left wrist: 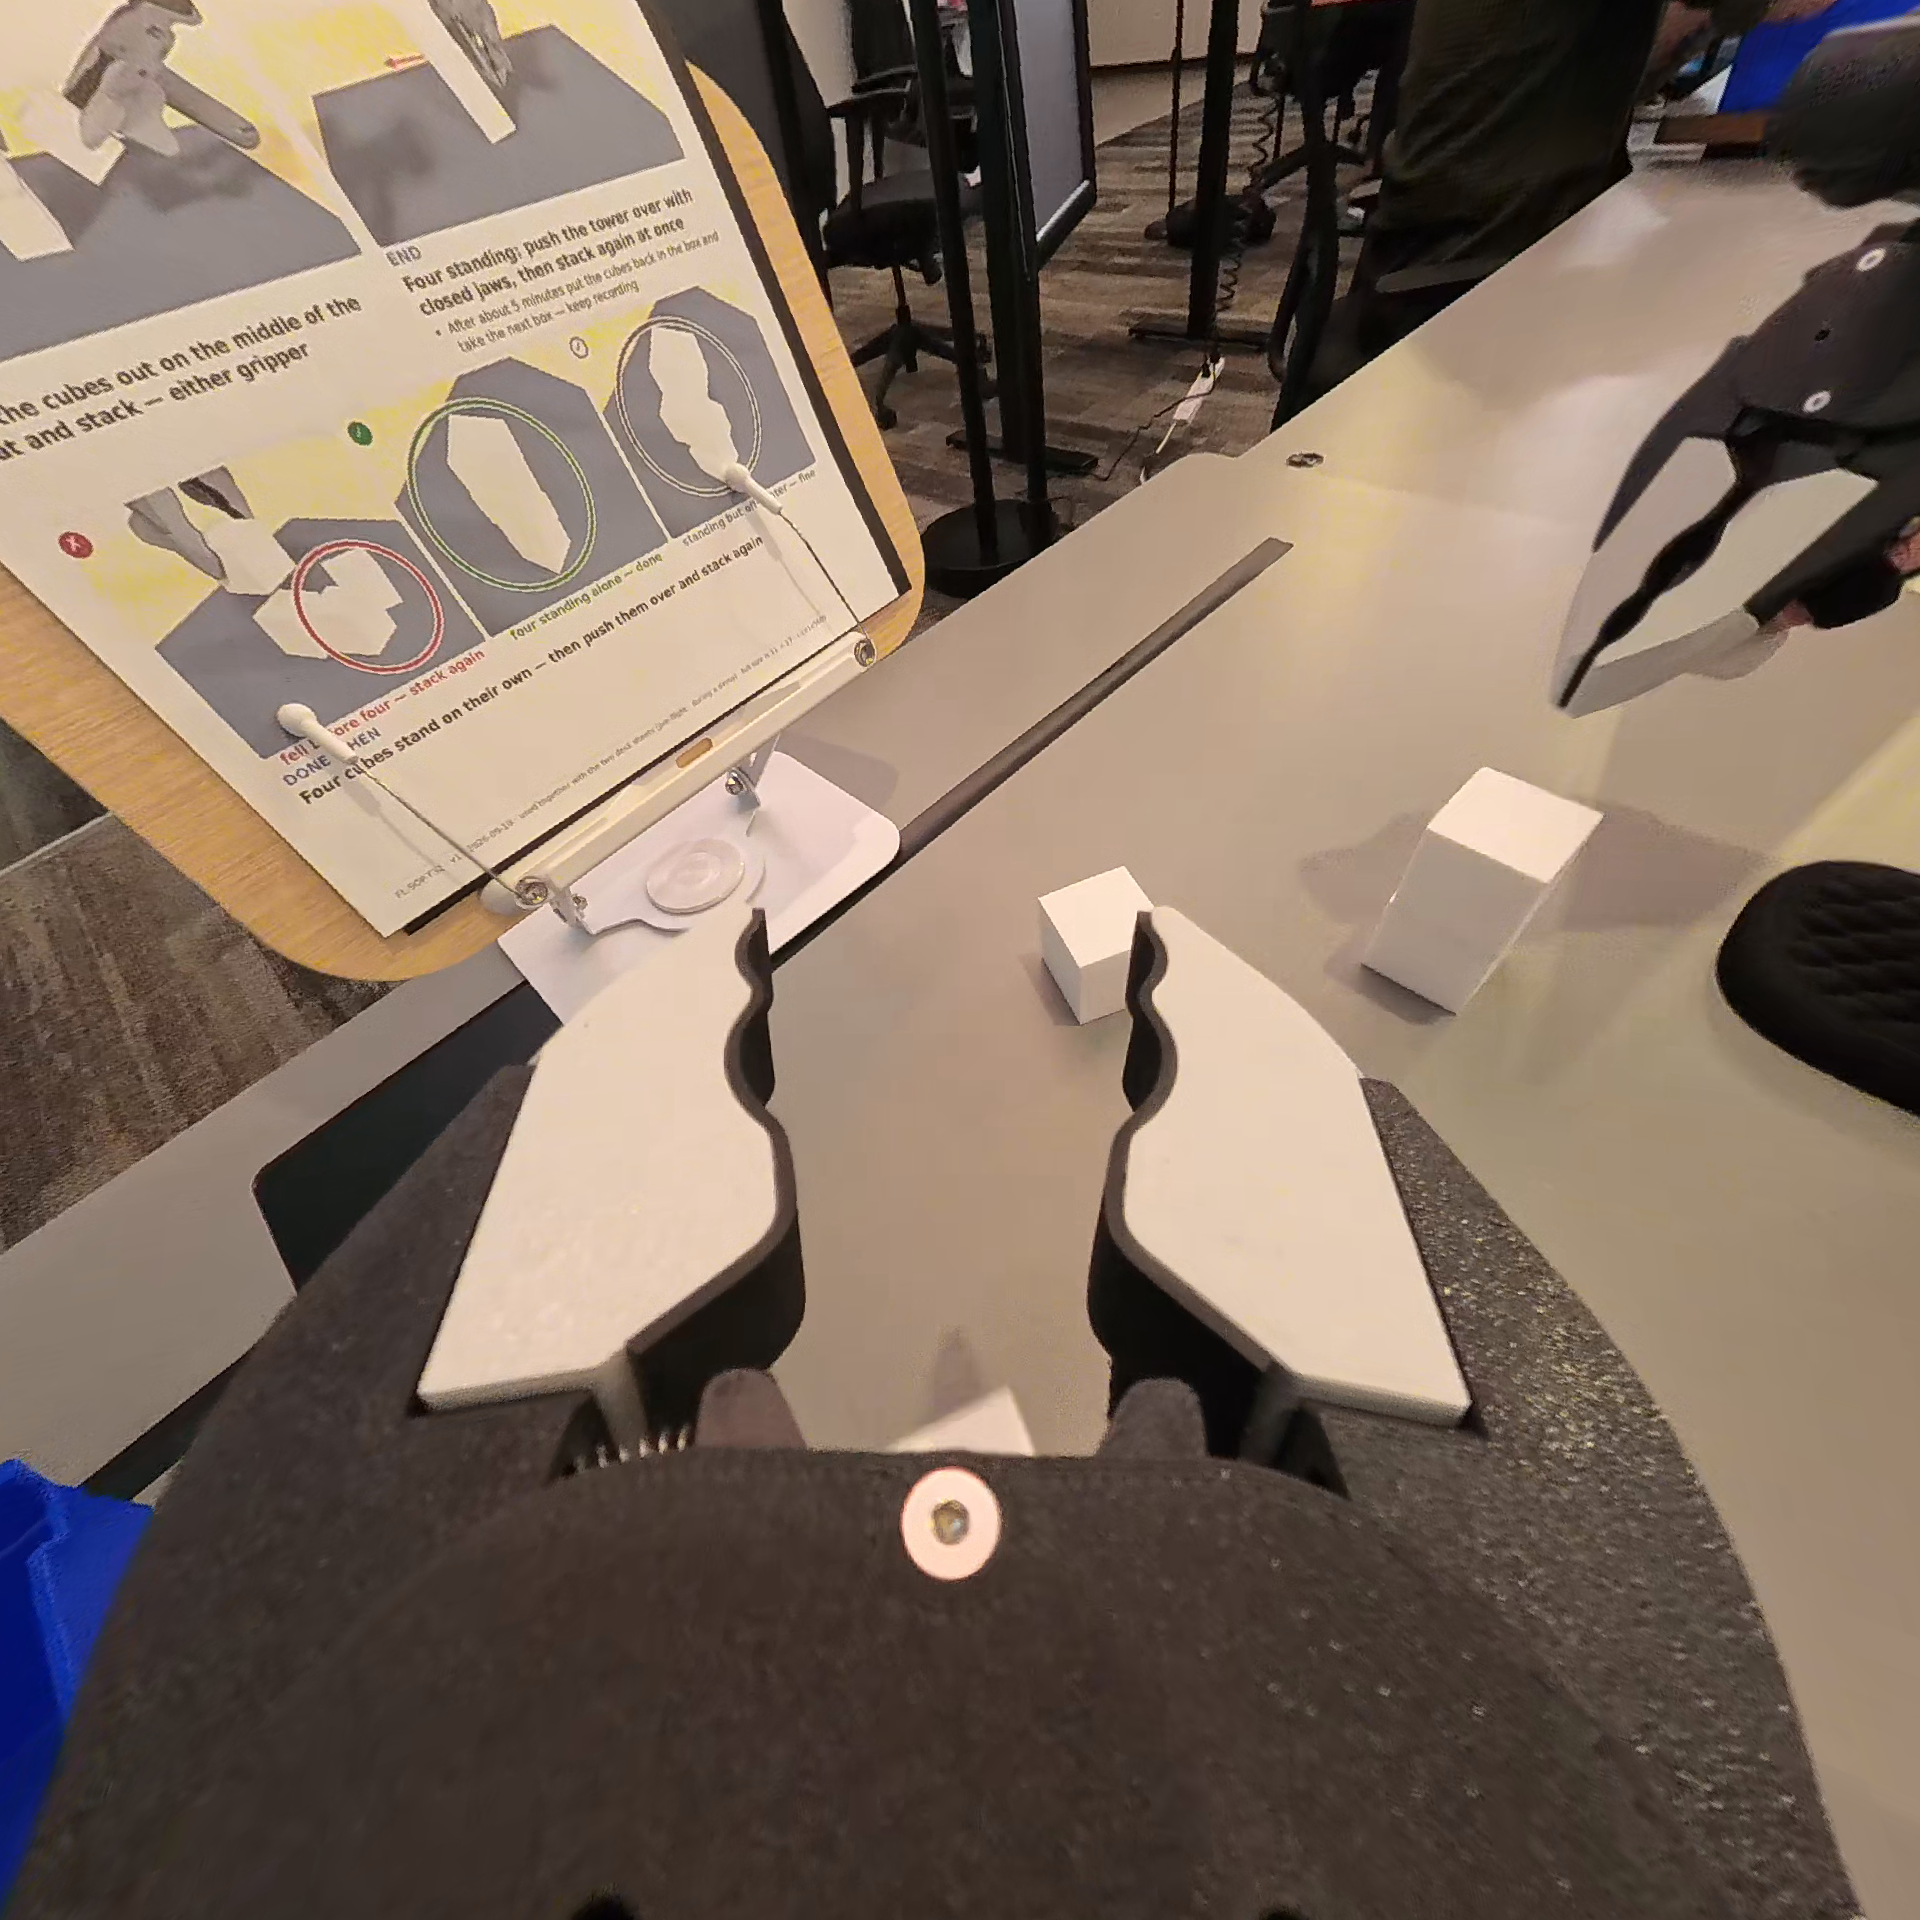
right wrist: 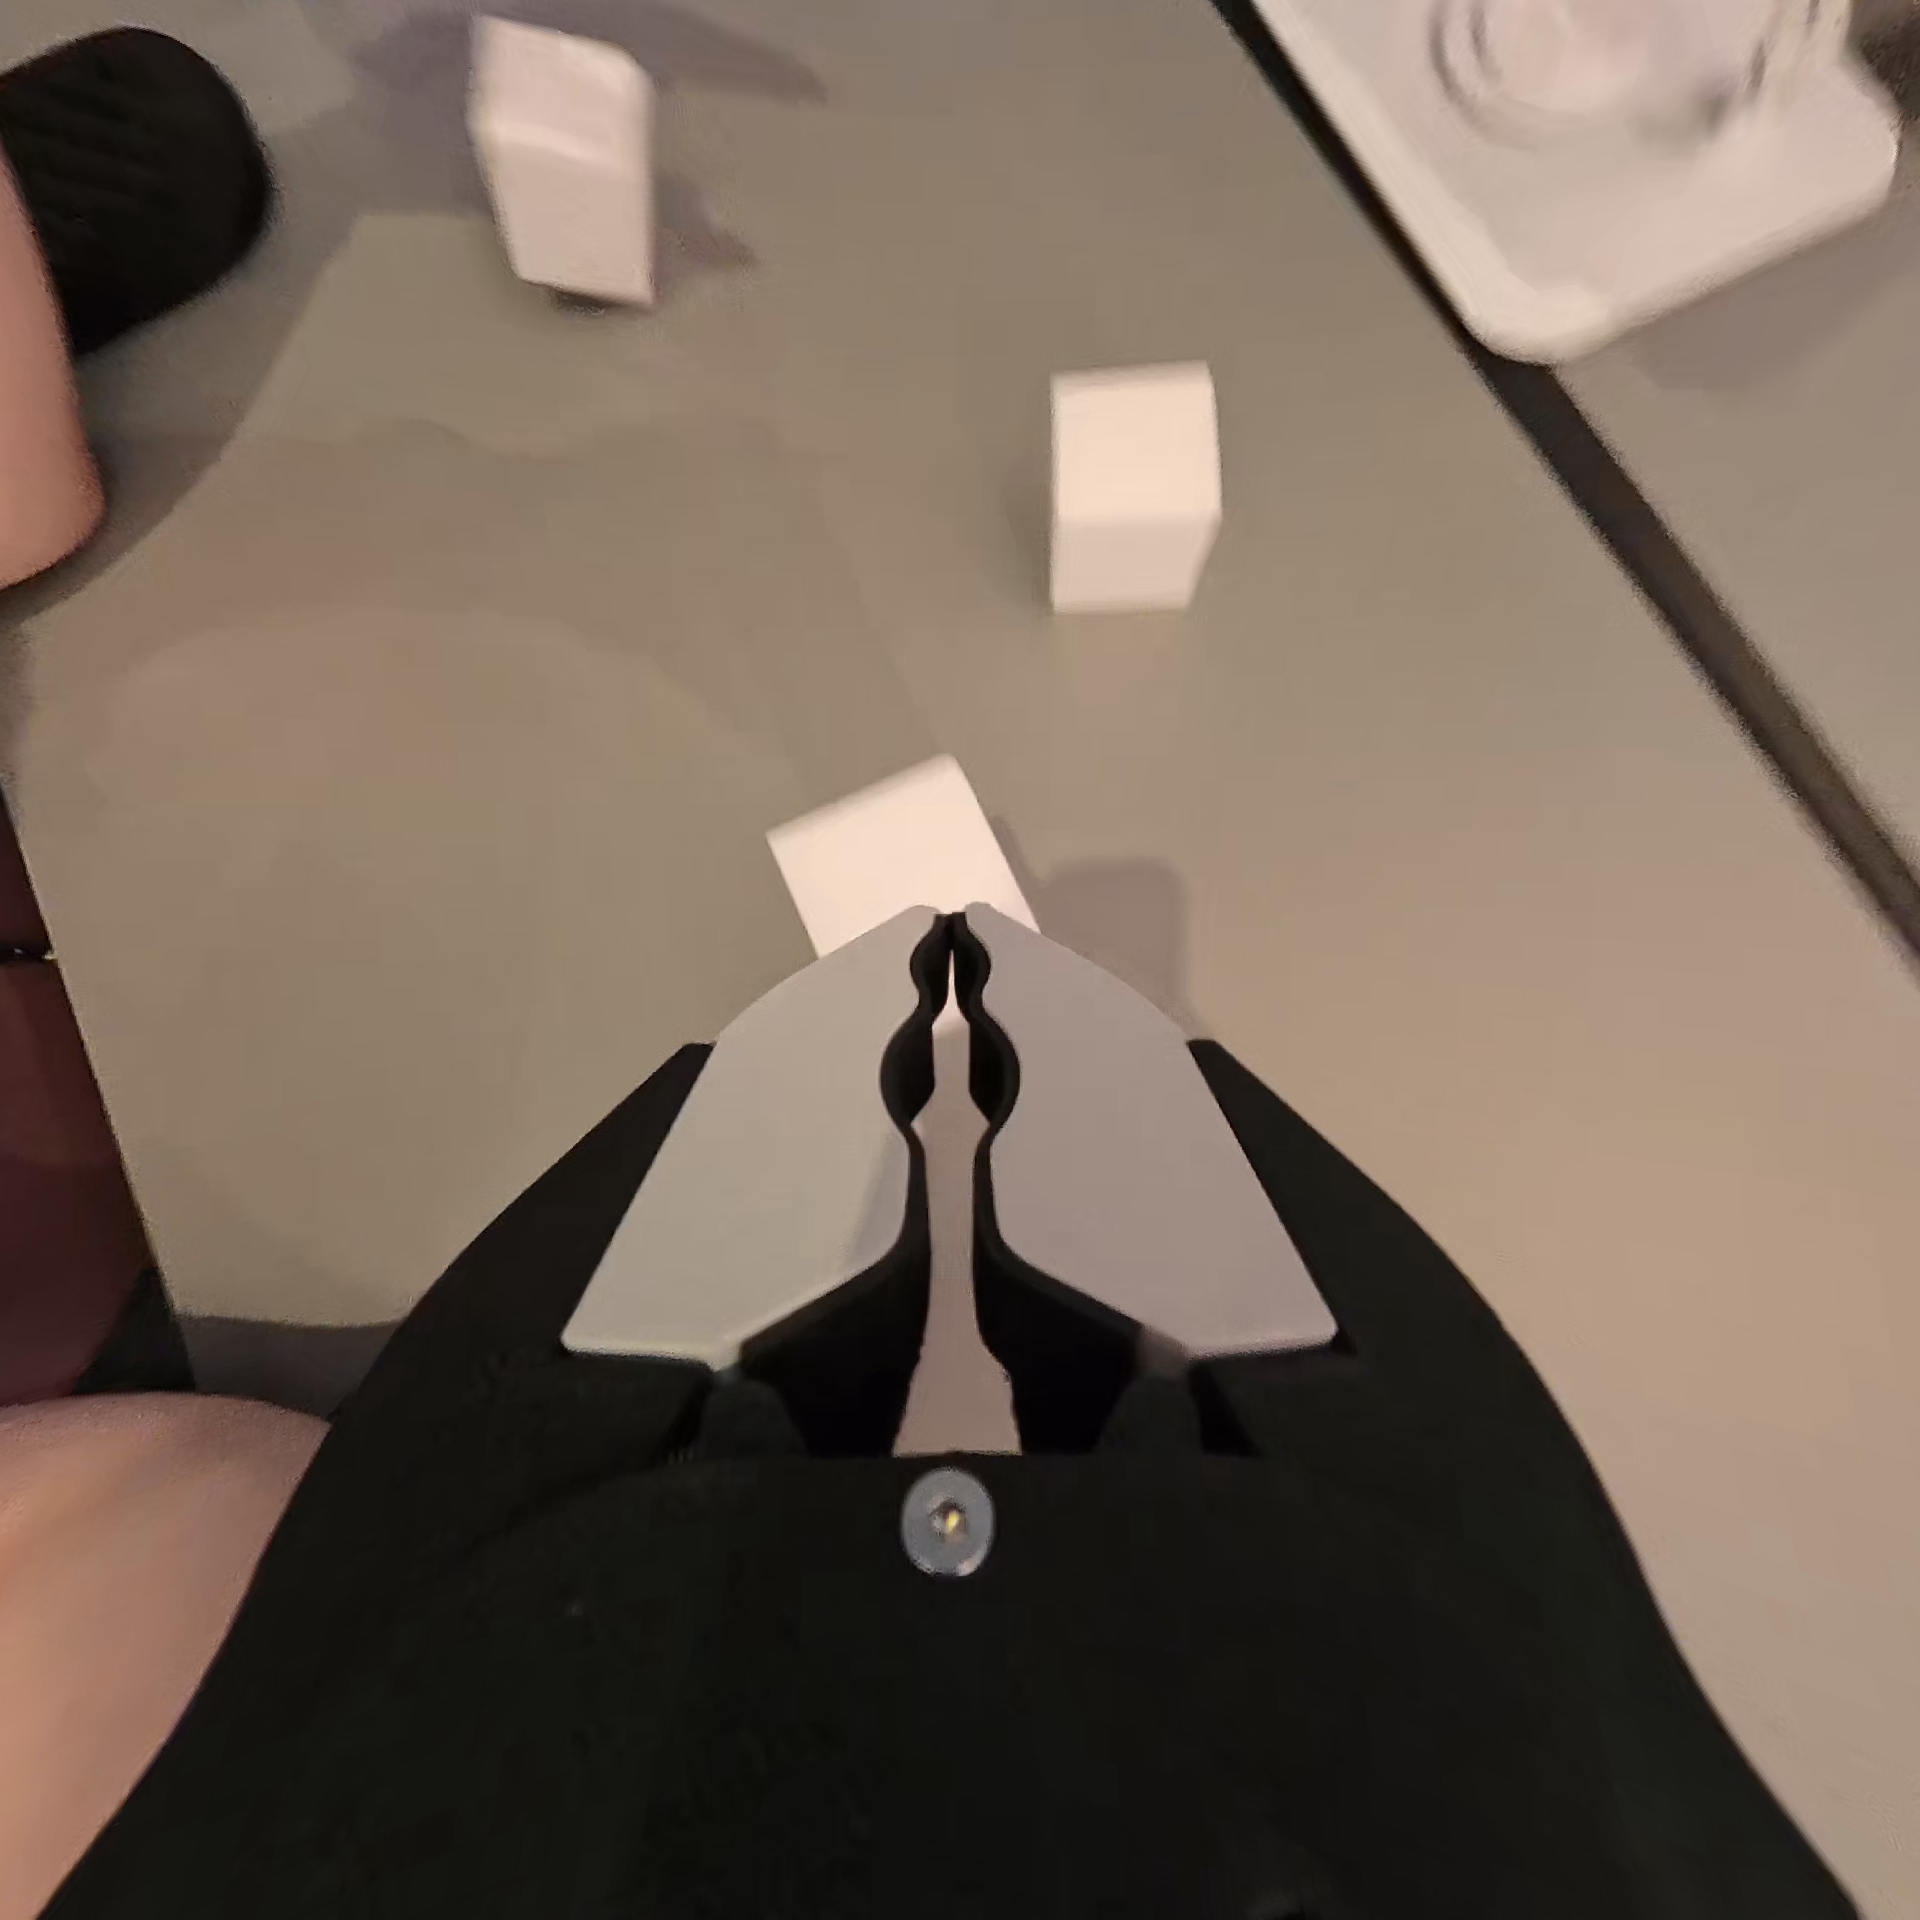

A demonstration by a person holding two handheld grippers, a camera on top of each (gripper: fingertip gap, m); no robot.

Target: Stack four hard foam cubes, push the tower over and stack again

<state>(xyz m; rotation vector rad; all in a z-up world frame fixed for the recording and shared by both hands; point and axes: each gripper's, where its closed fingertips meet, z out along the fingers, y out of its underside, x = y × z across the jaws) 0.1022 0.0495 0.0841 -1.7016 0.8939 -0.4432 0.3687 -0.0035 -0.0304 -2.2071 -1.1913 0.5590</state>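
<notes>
Four white foam cubes are on the grey table (left wrist: pixel 1351 1195). Two stand stacked at the right (left wrist: pixel 1475 894), seen at the top left of the right wrist view (right wrist: pixel 566 177). A single cube (left wrist: pixel 1086 940) sits just beyond my left gripper's right fingertip and also shows in the right wrist view (right wrist: pixel 1132 488). Another single cube (left wrist: pixel 966 1423) lies under the left gripper. My left gripper (left wrist: pixel 951 935) is open and empty above the table. My right gripper (right wrist: pixel 951 920) is shut and empty, its tips over a cube (right wrist: pixel 894 852). It hangs in the air at the upper right of the left wrist view (left wrist: pixel 1590 686).
A wooden stand with an instruction sheet (left wrist: pixel 416 416) rests on a white base (left wrist: pixel 821 831) (right wrist: pixel 1558 156) at the back left. A dark seam (left wrist: pixel 1091 675) (right wrist: pixel 1662 582) crosses the table. A black mesh armrest (left wrist: pixel 1829 977) (right wrist: pixel 125 177) is near the stack. A blue object (left wrist: pixel 52 1621) sits lower left. About 30 cm separates my left fingertips from my right. My right gripper is the nearer one to the cube (right wrist: pixel 894 852): about 5 cm, against 25 cm.
</notes>
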